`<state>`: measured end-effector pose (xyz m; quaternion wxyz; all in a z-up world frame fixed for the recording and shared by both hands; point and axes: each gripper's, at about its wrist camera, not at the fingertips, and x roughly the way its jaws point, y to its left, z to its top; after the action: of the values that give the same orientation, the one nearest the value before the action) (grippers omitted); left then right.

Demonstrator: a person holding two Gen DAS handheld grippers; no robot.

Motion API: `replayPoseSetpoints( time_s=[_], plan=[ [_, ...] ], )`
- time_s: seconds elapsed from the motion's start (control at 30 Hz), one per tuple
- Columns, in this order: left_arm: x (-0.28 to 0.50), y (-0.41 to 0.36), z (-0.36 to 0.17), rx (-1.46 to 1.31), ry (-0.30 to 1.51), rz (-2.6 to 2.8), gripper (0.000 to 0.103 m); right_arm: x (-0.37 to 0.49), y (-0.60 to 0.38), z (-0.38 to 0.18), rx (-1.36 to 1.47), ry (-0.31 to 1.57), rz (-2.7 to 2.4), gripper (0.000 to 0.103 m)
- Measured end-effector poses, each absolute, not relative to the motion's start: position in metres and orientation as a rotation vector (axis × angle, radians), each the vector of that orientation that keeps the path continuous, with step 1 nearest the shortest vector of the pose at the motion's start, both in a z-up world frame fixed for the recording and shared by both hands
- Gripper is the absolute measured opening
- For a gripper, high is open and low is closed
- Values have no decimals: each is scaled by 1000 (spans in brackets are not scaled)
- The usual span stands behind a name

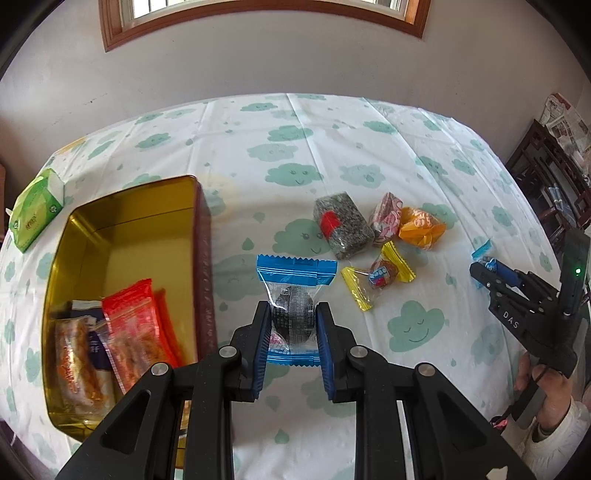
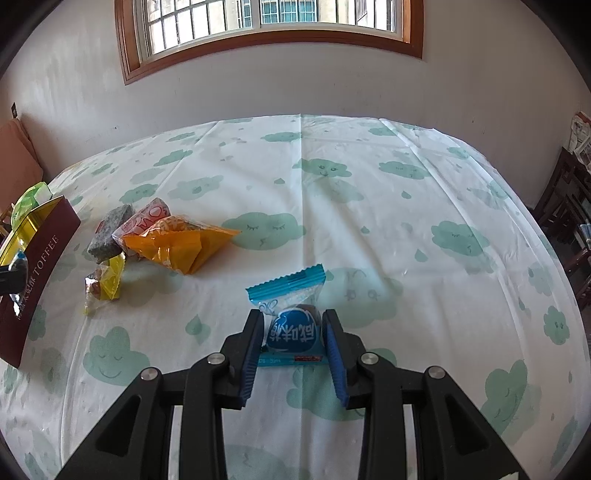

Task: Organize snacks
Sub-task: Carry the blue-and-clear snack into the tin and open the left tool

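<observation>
A table (image 2: 369, 206) under a white cloth printed with green clouds stands below a wood-framed window (image 2: 269, 33). A gold-lined rectangular tin (image 1: 122, 236) holding red-wrapped snacks (image 1: 136, 332) sits left, with a green tissue pack (image 1: 37, 206) beyond. Loose grey, pink, orange and yellow wrapped sweets (image 1: 373, 229) lie mid-table. The left hand-held gripper (image 1: 293, 326) clamps a blue-edged clear packet with a dark cake (image 1: 295, 291); the right hand-held gripper (image 2: 293, 338) pinches a blue-labelled snack packet (image 2: 290, 321).

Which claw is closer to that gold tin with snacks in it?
Left. The left claw is just beside the gold tin's wall, holding a blue-wrapped snack; the right claw is far across the table.
</observation>
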<state>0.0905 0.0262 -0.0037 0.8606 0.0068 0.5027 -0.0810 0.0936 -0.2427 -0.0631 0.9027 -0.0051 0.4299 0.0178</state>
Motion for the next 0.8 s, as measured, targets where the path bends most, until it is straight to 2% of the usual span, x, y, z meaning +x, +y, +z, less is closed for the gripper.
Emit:
replayPoseSetpoints(
  time_s=[0.43,0.8],
  plan=[
    [82,106,5,-33,1039,-5,21,94,-240,-64,-39,891,28,35],
    [72,156,-17,-69,1081,98,21,95,-239,-64,-42,892,26,35]
  ],
)
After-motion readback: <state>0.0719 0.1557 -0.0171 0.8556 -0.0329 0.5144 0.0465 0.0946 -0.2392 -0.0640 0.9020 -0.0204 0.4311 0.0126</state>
